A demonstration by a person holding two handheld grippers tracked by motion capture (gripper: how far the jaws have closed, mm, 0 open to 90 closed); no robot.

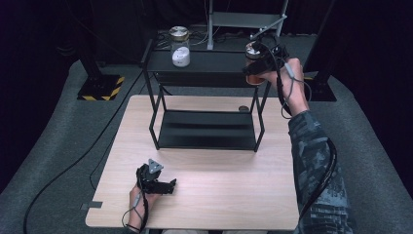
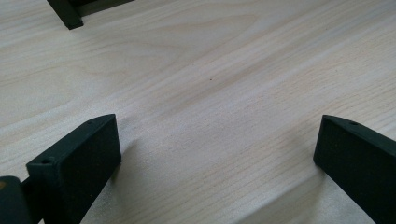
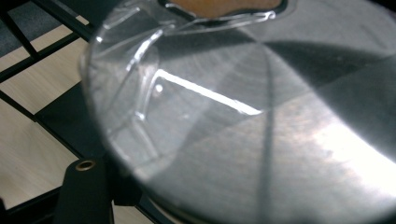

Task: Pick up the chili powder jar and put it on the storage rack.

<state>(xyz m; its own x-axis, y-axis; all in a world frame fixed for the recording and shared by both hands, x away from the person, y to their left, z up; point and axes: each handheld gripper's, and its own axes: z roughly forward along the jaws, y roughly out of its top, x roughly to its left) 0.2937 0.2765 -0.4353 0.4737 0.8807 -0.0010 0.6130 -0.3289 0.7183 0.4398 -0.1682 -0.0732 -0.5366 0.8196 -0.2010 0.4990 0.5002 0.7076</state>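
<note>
The right gripper (image 1: 256, 68) clamps the upright jar (image 1: 253, 64) at the right end of the rack's (image 1: 204, 62) top shelf — axis vertical. The left gripper (image 1: 157, 182), jaws apart and holding nothing, rests near the table's (image 1: 219, 175) front edge — well away.

No readable text, labels, brands or numbers — none on any surface, anywhere

A light wooden tabletop (image 1: 209, 195) carries a black two-tier shelf (image 1: 207, 127). On the shelf's top tier stands a lidded jar (image 1: 179, 46), while a small dark object, perhaps a coin (image 1: 243, 108), lies by its right leg.
</note>
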